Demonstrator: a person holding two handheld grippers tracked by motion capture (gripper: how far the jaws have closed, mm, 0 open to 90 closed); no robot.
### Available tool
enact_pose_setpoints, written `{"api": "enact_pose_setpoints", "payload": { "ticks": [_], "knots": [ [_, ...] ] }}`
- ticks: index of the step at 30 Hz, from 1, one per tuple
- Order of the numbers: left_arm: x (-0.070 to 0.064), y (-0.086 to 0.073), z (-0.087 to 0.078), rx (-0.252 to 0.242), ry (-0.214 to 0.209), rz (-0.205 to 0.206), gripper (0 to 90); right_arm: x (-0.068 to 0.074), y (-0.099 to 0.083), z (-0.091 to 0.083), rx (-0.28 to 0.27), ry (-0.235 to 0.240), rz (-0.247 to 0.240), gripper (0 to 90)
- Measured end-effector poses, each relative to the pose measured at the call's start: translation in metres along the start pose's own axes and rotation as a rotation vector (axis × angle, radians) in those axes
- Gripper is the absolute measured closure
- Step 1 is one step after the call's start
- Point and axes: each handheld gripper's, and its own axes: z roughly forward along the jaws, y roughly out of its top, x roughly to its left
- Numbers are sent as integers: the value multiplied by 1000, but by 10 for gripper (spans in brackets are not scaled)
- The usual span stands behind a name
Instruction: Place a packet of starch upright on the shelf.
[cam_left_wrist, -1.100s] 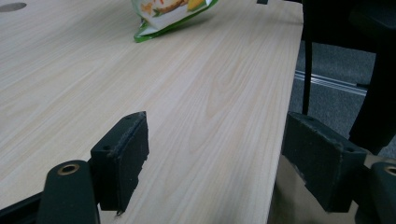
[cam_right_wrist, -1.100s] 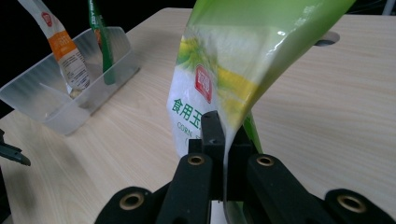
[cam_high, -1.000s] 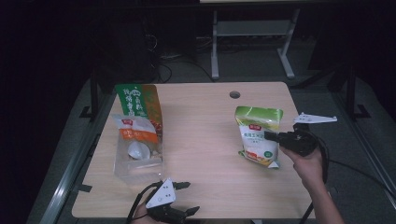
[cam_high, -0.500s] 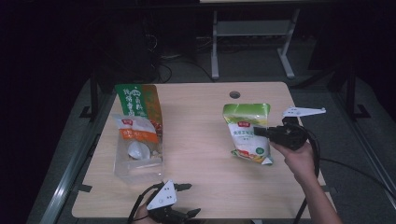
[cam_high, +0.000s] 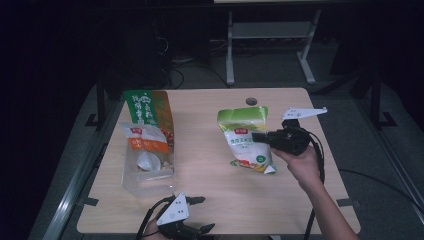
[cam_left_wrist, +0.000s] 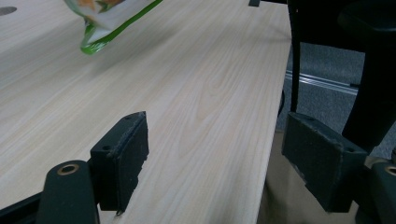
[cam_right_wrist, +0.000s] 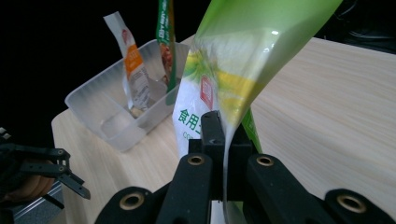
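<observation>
- Green-and-white pouch (cam_high: 246, 138) lifted off wooden table (cam_high: 210, 200), long axis roughly upright and leaning, green top uppermost; held to the right of clear plastic bin (cam_high: 148, 170).
- Clamped at pouch's right edge by right gripper (cam_high: 261, 137), jaws pressed together on the film.
- Open tabletop between pouch and bin, and toward the near edge.
- Left gripper (cam_high: 200, 214) at near table edge below bin, jaws apart, nothing between pads (cam_left_wrist: 122, 158).
- Standing in bin: green-and-orange bag (cam_high: 148, 116) and white-orange packet (cam_high: 145, 142).
- Chinese characters and small red logo on pouch; print too small to read.
</observation>
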Motion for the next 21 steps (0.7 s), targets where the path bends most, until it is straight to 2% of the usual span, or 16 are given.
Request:
{"api": "enact_pose_setpoints", "payload": {
  "ticks": [21],
  "knots": [
    [-2,1,0,2,-2,18,224,37,31,34,20,118,-68,899]
  ]
}}
